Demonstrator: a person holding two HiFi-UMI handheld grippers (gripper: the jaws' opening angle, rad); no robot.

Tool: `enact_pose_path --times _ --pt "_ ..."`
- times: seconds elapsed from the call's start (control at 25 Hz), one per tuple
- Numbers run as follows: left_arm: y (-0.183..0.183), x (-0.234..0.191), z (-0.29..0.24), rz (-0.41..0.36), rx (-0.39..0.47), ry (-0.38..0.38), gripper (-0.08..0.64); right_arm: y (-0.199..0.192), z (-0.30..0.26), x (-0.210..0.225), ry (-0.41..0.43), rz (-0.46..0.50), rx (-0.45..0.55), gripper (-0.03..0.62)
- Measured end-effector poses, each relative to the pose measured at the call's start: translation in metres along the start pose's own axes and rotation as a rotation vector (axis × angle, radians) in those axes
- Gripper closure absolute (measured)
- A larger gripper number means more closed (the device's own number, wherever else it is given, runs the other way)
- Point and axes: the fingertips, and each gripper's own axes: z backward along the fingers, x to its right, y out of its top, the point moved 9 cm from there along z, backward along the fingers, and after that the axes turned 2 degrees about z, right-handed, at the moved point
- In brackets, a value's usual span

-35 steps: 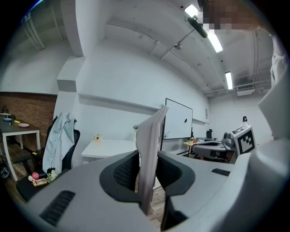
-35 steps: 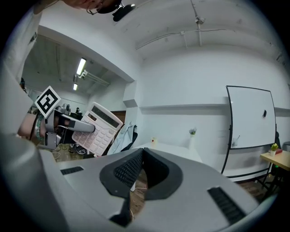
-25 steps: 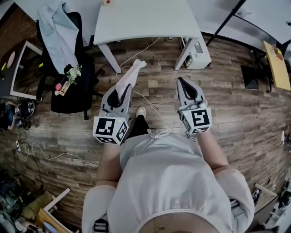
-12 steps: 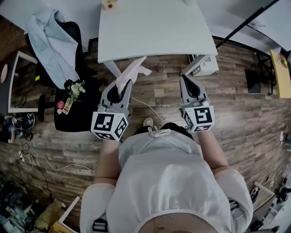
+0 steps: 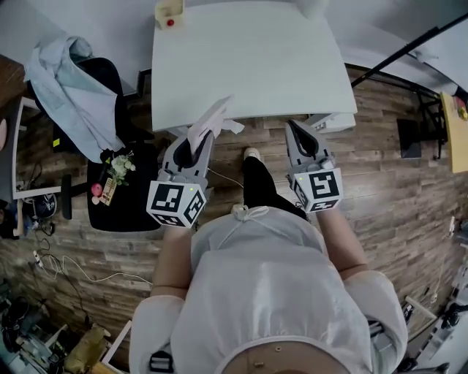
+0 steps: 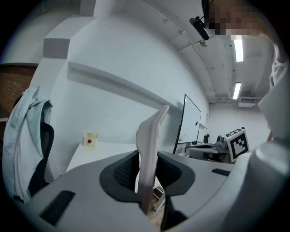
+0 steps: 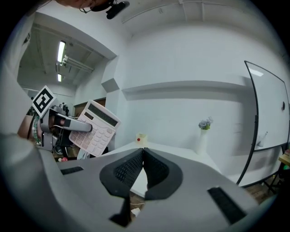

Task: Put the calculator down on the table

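Note:
A pale pink calculator stands on edge between the jaws of my left gripper, which is shut on its lower end. In the left gripper view I see the calculator edge-on, rising from the pads. The right gripper view shows the calculator's key face, with the left gripper holding it in the air. My right gripper is shut with nothing in it, its pads meeting. Both grippers hang at the near edge of the white table, over the wooden floor.
A small yellow box with a red button and a white vase stand at the table's far side. A black chair draped with a pale jacket stands left of the table, with flowers on a second seat. A whiteboard stands to the right.
The person has walked up to the table. Both grippers have travelled forward together, from over open floor to the table's near edge. The hold on the calculator is unchanged.

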Motion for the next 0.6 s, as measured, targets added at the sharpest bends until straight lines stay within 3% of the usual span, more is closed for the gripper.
enact_pose_path --times 0.36,0.6 --pt "0.022 -0.041 -0.123 0.008 -0.061 0.036 0.457 0.003 -0.121 0.085 0.058 -0.035 -0.020 0.586" --pt "0.010 -0.058 -0.197 0.051 -0.127 0.009 0.457 -0.008 -0.185 0.131 0.090 -0.057 -0.054 0.586"
